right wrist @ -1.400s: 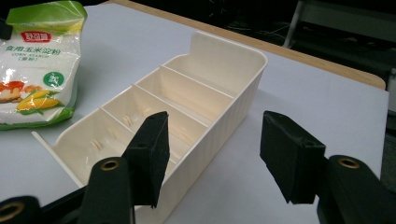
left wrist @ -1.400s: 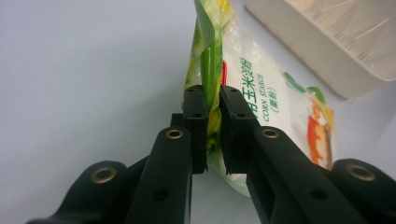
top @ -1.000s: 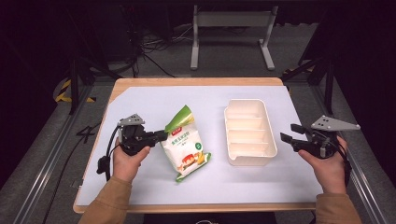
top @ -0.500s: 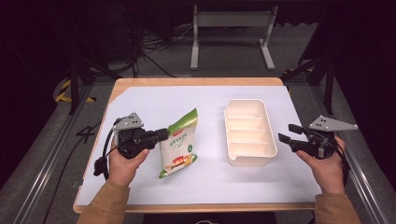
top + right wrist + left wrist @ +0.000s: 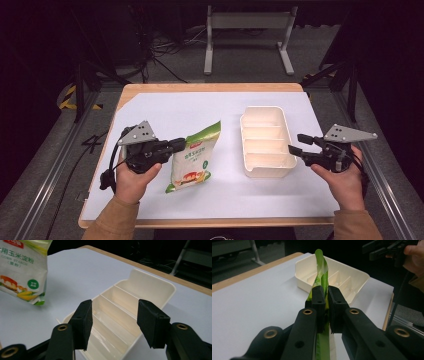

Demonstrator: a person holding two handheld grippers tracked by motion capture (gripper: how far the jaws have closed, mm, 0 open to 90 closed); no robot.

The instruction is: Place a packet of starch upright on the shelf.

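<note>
Change since earlier frame: green-and-white printed plastic pouch of corn starch, formerly lying flat on the table, now lifted and hanging on edge from the left gripper; left hand has risen with it. Right gripper has edged closer to the tray, and its jaws have just been closing a little, with nothing between them.

Item 1. Pouch. Held off the white table covering, upper corner raised, lower corner near or at the surface; which, the high view does not settle. Located left of the tray, well apart from it. In the left gripper view its thin edge rises between the pads.

Item 2. Left gripper. Jaws clamped together on the pouch's side seam, pads pressing the film from both sides.

Item 3. Cream rectangular plastic tray with cross dividers. Stands at the table's right of centre, compartments empty as far as visible.

Item 4. Right gripper. Jaws apart, holding nothing, pointing across the tray's near end, not touching it as far as can be told.

Step in hand (judged): carrying the pouch toward the tray.

Next move calls for: moving the pouch rightward clear of the tray's rim, keeping the thin-film grip firm, and possibly steadying the tray with the free gripper.
</note>
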